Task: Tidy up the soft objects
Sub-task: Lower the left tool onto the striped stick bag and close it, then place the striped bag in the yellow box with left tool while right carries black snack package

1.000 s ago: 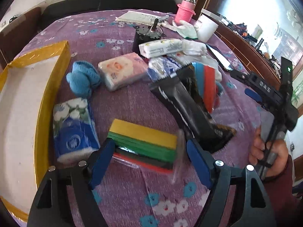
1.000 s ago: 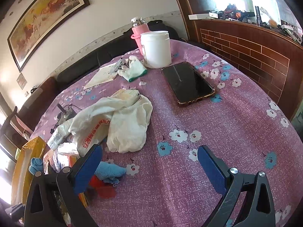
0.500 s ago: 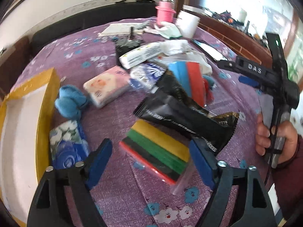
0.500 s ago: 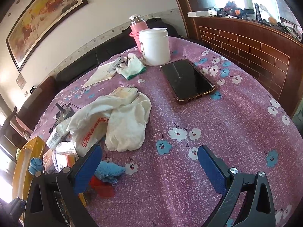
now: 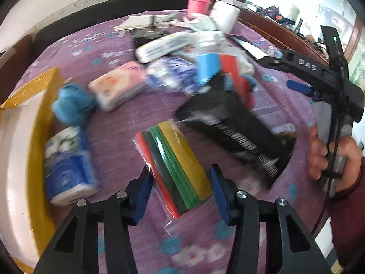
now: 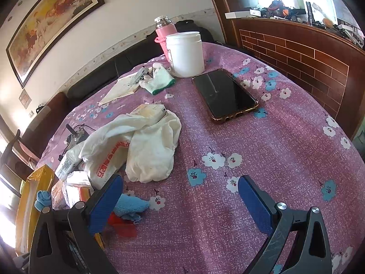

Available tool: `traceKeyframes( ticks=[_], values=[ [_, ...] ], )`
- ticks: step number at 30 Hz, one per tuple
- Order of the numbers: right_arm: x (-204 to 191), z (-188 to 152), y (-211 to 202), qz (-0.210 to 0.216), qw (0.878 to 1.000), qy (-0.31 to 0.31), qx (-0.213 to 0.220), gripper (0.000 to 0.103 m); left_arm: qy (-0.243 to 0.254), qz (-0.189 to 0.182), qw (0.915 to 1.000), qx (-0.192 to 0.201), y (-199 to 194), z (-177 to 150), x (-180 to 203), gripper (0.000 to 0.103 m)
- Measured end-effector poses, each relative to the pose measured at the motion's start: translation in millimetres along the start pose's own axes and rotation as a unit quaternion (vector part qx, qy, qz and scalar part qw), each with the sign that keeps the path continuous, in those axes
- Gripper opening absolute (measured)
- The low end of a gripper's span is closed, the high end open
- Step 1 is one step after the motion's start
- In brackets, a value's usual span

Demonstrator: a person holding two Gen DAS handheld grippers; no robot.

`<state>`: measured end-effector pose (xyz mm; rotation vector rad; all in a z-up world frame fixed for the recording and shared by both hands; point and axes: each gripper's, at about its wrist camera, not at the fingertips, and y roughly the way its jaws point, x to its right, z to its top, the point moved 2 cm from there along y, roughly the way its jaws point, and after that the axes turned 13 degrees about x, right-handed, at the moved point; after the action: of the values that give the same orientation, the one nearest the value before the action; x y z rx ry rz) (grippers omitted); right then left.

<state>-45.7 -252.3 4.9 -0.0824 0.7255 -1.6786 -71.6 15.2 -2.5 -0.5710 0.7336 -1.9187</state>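
Note:
In the left wrist view, a plastic-wrapped pack of coloured sponges (yellow, green, black, red) sits between the two blue pads of my left gripper. The jaws have narrowed around it and look pressed to its sides. The view is motion-blurred. A yellow-rimmed box lies at the left. A blue-and-white tissue pack, a blue knit cloth and a pink tissue pack lie near it. My right gripper is open and empty over bare tablecloth, and it also shows in the left wrist view.
A black snack bag lies right of the sponges. In the right wrist view there are a phone, a white jar, a pink bottle, white cloths, a glove and a small blue cloth.
My left gripper has closed in on the sponge pack, and the pack has turned end-on between the pads. The left view has swung. The right gripper has barely moved.

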Motion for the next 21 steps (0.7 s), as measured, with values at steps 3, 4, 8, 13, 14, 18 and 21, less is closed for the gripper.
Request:
traceKeyframes(
  ticks=[3,4,8,13,14,18,21],
  values=[
    [-1,-1,1,0.0,1.0,-0.004,-0.003,0.102,-0.018,-0.004,0.9998,0.002,-4,-3,-13,0.05],
    [-2,-1,1,-0.001,1.0,-0.007,-0.003,0.102,-0.021,-0.001,0.9998,0.004,-4,-3,-14,0.052],
    [-4,-1,0,-0.004,1.0,-0.014,0.0,0.102,-0.013,0.003,0.9998,0.017,8,1,-1,0.079],
    [-9,-3,-9,0.031,0.999,-0.021,-0.028,0.102,0.003,0.026,0.9994,0.022,2,-2,3,0.04],
    [-11,-4,-16,0.045,0.998,-0.022,-0.03,0.102,-0.011,0.014,0.9997,0.02,-1,-3,-1,0.04],
    [-43,-18,-37,0.114,0.988,-0.063,-0.08,0.102,-0.075,-0.014,0.9963,0.039,-27,-7,-28,0.039],
    [-80,-38,-38,0.133,0.975,-0.133,-0.115,0.102,-0.104,-0.036,0.9919,0.064,-48,-7,-39,0.039]
  ],
)
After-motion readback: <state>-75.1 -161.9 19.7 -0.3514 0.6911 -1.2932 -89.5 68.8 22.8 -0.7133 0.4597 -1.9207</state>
